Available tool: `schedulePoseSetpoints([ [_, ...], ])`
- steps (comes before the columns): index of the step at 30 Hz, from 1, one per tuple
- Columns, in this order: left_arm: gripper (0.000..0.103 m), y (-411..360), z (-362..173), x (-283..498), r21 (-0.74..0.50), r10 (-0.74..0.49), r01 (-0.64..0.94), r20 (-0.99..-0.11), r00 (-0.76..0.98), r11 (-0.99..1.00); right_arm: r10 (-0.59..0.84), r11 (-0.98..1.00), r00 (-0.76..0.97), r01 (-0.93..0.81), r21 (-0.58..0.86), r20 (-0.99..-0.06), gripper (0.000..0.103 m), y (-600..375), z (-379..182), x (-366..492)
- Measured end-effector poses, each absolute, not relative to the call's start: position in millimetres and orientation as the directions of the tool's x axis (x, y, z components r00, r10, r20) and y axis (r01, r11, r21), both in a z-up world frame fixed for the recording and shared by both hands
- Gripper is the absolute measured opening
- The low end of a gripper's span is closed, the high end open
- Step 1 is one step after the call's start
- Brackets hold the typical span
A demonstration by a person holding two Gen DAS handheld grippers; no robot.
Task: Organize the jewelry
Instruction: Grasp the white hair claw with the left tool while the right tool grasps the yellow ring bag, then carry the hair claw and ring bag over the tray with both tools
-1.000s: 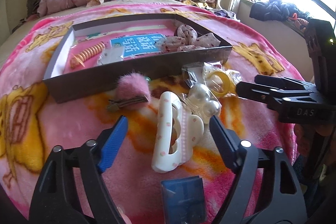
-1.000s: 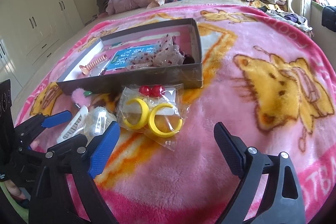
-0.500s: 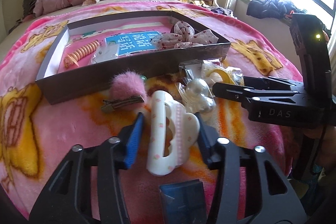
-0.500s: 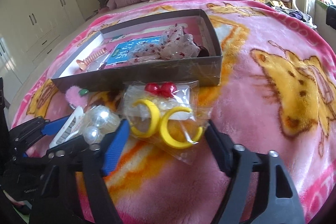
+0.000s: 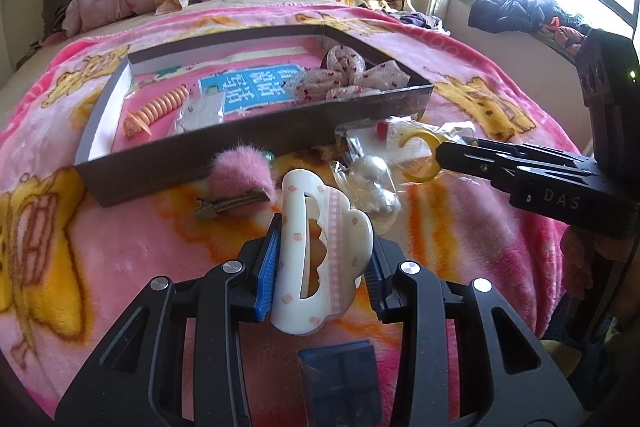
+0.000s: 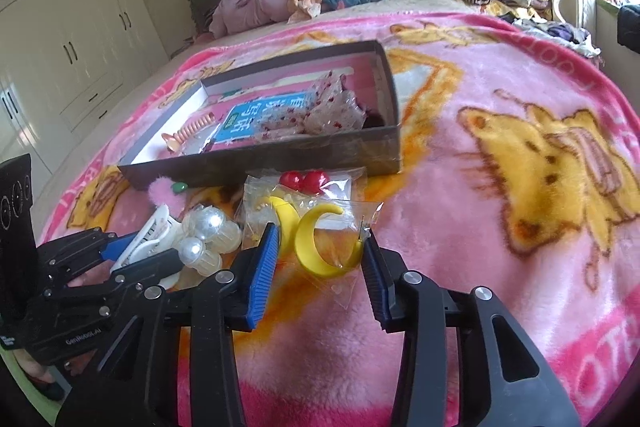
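One pink blanket holds one dark box. Left gripper pinches one white hair claw. Right gripper jaws are closing around one clear bag of two yellow hoops, nearly touching.

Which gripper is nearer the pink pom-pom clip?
Left. The left gripper, shut on the white claw clip, sits just in front of the pom-pom clip. The right gripper, closing around the bag of yellow earrings, is farther off to its right.
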State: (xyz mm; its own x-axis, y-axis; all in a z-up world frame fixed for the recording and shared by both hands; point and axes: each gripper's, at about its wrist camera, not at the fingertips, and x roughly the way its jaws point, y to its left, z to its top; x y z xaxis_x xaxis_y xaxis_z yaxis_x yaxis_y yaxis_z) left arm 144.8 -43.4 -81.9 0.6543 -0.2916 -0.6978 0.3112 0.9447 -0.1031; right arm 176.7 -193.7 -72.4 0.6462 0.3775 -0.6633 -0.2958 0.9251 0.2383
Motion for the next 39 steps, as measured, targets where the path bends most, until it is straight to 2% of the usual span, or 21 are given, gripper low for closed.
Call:
schedulePoseSetpoints([
  [20,0.028,-52,-41,149,-0.109,-0.317,0.323,-0.631,0.708,0.940,0.307,0.952,0.746,-0.240,0.192,-0.591,0.034,-233,-36,153],
  [22,0.028,-52,-39,151,-0.111,-0.317,0.322,-0.628,0.711,0.940,0.307,0.952,0.750,-0.239,0.194,-0.586,0.029,-235,-33,154],
  [23,0.028,-52,-38,153,-0.114,-0.319,0.320,-0.624,0.714,0.941,0.310,0.951,0.752,-0.241,0.195,-0.582,0.018,-234,-31,154],
  [24,0.028,-52,-37,154,-0.116,-0.319,0.320,-0.622,0.715,0.940,0.313,0.950,0.751,-0.245,0.194,-0.582,0.012,-234,-29,155],
  [28,0.028,-49,-34,162,-0.128,-0.322,0.311,-0.613,0.722,0.942,0.315,0.949,0.749,-0.262,0.177,-0.583,0.008,-230,-30,162],
  [39,0.028,-32,-25,185,-0.160,-0.312,0.271,-0.582,0.751,0.949,0.365,0.930,0.755,-0.328,0.168,-0.545,0.008,-206,-4,174],
])
